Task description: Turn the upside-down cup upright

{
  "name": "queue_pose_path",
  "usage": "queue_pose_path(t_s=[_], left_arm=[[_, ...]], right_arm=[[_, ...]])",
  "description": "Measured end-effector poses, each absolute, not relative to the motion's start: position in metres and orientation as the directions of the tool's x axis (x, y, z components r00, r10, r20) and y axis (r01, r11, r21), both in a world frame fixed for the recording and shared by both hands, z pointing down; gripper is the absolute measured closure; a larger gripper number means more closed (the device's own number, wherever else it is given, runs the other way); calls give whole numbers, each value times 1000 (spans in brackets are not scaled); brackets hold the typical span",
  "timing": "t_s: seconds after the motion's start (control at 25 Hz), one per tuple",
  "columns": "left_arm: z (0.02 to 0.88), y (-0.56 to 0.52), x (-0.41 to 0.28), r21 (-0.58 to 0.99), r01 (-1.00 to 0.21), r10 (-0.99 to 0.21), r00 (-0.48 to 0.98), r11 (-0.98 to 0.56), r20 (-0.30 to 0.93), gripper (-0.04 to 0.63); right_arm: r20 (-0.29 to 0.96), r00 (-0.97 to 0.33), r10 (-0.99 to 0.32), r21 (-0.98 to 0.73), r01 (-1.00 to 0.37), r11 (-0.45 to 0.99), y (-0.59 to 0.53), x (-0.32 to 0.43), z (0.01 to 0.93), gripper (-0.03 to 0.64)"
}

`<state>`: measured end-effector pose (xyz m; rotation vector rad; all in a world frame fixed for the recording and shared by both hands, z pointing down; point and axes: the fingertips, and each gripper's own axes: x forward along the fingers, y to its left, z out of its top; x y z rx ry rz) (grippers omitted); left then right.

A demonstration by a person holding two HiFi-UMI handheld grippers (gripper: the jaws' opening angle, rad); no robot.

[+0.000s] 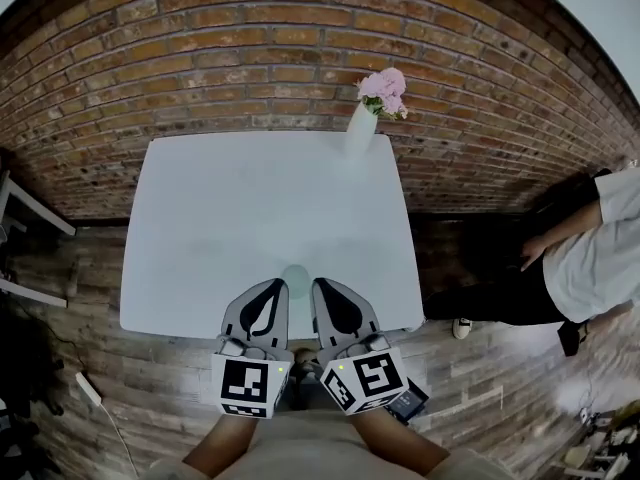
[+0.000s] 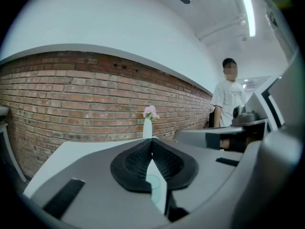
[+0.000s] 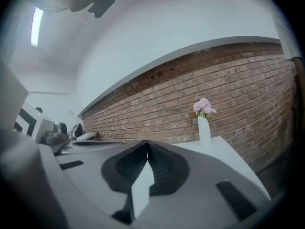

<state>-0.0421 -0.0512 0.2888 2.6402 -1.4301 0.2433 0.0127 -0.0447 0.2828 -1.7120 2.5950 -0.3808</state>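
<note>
A small pale-green translucent cup stands on the white table near its front edge; I cannot tell which way up it is. My left gripper and right gripper hover side by side above that edge, one on each side of the cup, both shut with nothing between their pads. In the left gripper view the jaws meet at the tips, and the cup shows through the gap below them. The jaws in the right gripper view are also closed and empty.
A white vase with pink flowers stands at the table's far right corner, before a brick wall. A person in a white shirt stands right of the table. A white frame sits at the left.
</note>
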Motion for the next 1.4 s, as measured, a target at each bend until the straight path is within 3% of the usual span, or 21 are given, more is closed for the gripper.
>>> queue_pose_path(t_s=[0.6, 1.4], left_arm=[[230, 2, -42, -25, -833, -829, 546, -552, 121, 586], [240, 11, -35, -31, -844, -836, 525, -536, 157, 586]], right_arm=[[80, -432, -898, -111, -899, 423, 9, -1, 219, 609], [87, -424, -901, -119, -903, 413, 13, 14, 223, 609]])
